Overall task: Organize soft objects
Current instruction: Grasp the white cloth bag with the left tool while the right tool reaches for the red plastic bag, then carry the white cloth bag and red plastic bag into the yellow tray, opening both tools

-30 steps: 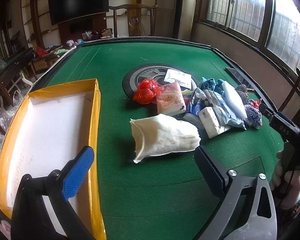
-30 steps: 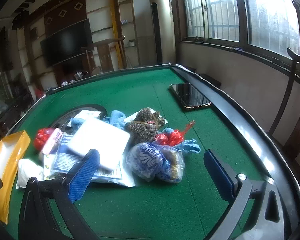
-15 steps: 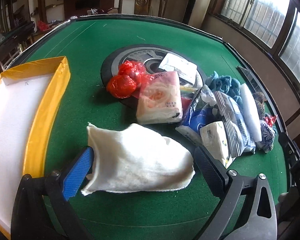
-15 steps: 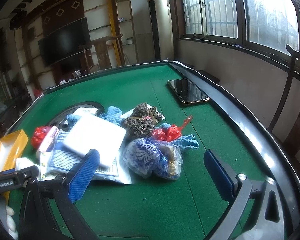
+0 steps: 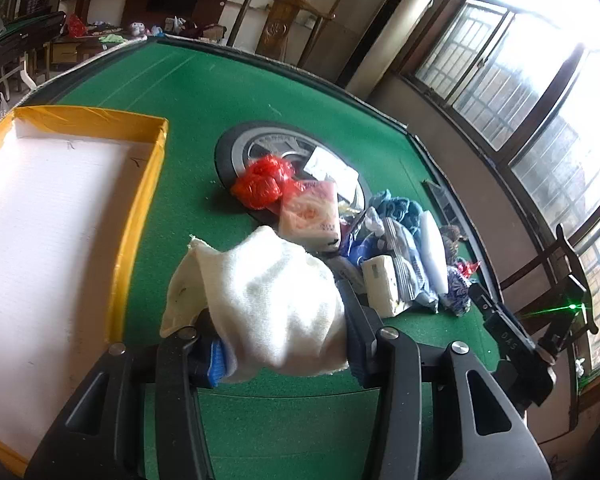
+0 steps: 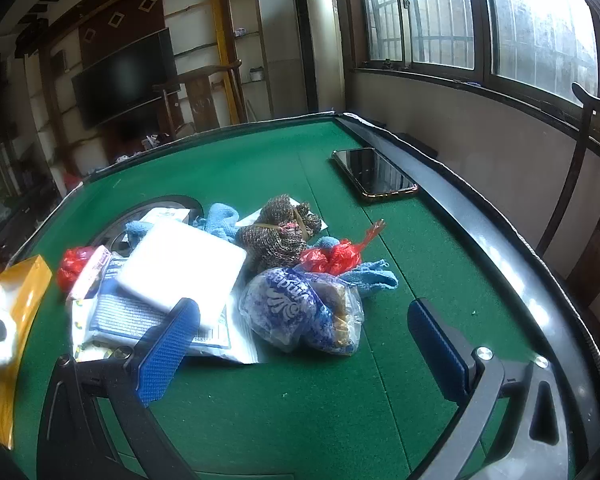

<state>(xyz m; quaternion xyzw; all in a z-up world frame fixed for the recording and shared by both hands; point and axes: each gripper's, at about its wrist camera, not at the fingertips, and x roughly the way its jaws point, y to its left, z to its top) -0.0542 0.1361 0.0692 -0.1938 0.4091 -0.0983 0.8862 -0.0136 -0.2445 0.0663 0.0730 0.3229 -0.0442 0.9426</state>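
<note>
A white cloth pouch (image 5: 268,300) sits bunched between the fingers of my left gripper (image 5: 276,320). Its jaws are closing and the pads press into the cloth, which hangs just above the green felt. The yellow-rimmed white tray (image 5: 148,184) lies to its left. My right gripper (image 6: 302,308) stands open and holds nothing, just short of a blue patterned bag (image 6: 296,312). Beyond that bag lies a pile: a white pad (image 6: 184,268), a brown knitted bundle (image 6: 280,232), a red plastic bag (image 6: 332,256), blue cloths (image 6: 220,220) and a pink tissue pack (image 5: 312,216).
A black round disc (image 5: 260,148) lies under the far end of the pile, with another red bag (image 5: 260,184) on it. A phone (image 6: 374,176) lies near the table's raised dark rim (image 6: 480,232) on the right. Chairs and shelves stand beyond the table.
My left gripper moved forward over the white pouch, closed on it and rolled, and the pouch is now bunched up off the felt. The right gripper has stayed put.
</note>
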